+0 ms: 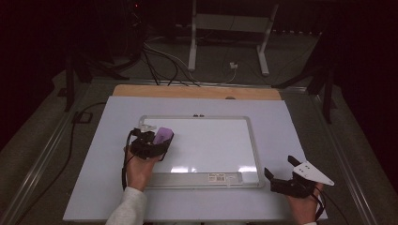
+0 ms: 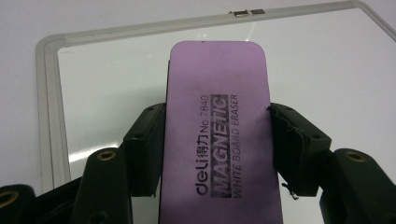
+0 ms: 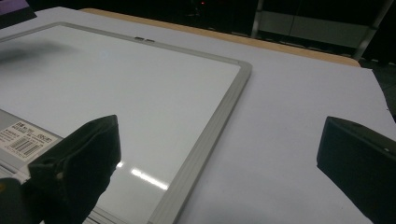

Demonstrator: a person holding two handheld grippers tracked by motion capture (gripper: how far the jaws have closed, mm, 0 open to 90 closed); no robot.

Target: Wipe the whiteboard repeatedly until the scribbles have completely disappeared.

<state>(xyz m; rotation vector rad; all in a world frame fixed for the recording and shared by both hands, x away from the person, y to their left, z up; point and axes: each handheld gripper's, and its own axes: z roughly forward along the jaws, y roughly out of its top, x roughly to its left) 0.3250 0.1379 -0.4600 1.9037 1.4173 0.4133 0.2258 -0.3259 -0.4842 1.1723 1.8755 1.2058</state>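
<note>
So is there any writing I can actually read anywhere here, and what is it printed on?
On the purple eraser clamped in the left gripper:
"deli" followed by two Chinese characters
"No 7840"
"MAGNETIC"
"WHITE BOARD ERASER"

On the whiteboard, a white barcode sticker on its lower frame, close to the right gripper: the print is too small and blurred to read.

Nothing else carries legible text.
</note>
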